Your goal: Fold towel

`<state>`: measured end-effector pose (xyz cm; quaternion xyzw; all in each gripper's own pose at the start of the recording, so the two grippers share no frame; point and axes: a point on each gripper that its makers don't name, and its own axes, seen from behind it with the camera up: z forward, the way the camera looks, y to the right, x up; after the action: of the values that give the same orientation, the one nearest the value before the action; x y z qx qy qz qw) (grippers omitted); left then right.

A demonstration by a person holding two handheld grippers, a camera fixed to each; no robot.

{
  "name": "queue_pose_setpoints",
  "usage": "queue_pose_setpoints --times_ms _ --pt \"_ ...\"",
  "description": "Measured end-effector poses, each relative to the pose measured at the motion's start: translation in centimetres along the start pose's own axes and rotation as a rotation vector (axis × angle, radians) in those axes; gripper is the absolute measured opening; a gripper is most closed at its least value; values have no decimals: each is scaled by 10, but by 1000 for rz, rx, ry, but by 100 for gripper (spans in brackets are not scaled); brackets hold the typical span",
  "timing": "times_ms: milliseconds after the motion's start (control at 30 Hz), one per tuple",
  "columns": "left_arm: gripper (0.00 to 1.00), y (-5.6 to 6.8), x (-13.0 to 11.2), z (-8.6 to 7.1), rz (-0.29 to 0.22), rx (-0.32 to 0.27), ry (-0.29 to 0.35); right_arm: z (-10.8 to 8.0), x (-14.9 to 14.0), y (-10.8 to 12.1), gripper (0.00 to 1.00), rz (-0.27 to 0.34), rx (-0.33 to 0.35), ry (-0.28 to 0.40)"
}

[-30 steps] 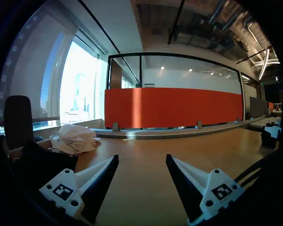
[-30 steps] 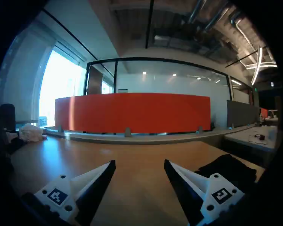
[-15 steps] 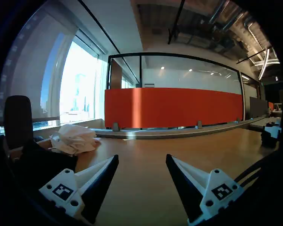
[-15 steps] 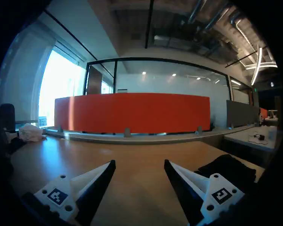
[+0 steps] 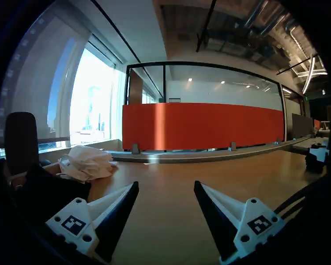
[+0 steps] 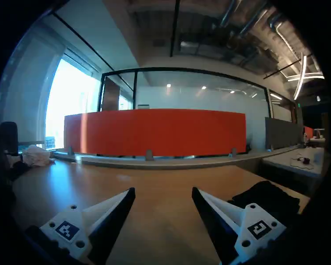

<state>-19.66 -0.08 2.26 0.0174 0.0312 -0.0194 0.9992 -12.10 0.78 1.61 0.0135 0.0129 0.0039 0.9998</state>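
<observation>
A crumpled white towel (image 5: 86, 162) lies on the wooden table (image 5: 174, 176) at the far left, ahead and left of my left gripper (image 5: 165, 187), which is open and holds nothing. In the right gripper view the same white towel (image 6: 35, 156) sits small at the far left edge of the table (image 6: 156, 181). My right gripper (image 6: 163, 194) is open too, low over the wood, with nothing between its fingers. A black cloth (image 6: 267, 198) lies just right of its right finger.
A dark cloth heap (image 5: 50, 190) lies beside the left finger, with a black chair back (image 5: 20, 141) behind it. An orange divider panel (image 5: 201, 126) stands along the table's far edge. A neighbouring desk (image 6: 298, 165) with small items is at right.
</observation>
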Motion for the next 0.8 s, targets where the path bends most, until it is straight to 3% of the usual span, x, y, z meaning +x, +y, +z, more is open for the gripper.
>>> queue_pose_setpoints --times_ms 800 --pt "93 -2 5 -2 0 0 -2 0 0 0 100 0 0 0"
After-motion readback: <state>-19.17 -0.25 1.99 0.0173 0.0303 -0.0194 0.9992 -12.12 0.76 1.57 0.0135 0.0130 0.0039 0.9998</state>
